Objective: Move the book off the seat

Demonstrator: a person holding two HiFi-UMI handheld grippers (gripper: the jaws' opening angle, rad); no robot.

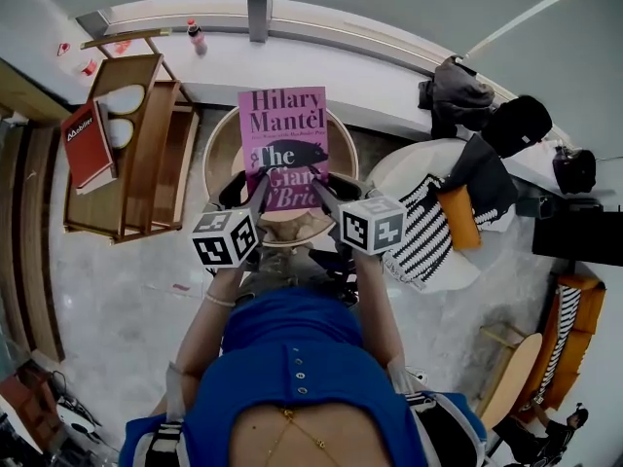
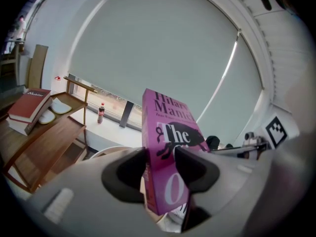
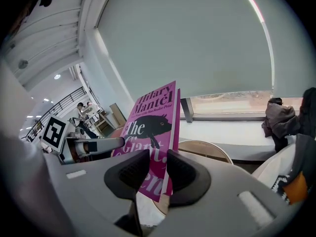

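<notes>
A pink paperback book is held upright, its cover facing me, above the round wooden chair. My left gripper grips the book's lower left edge. In the left gripper view the book stands between the dark pads, which press on its spine side and cover. My right gripper holds the lower right edge. The right gripper view shows its pads clamped on the book near the page edge. The left gripper's marker cube shows beyond the book.
A wooden shelf rack stands at the left with a red book on it. A bottle stands on the windowsill. A white chair with a striped cushion is at the right, with dark bags behind it.
</notes>
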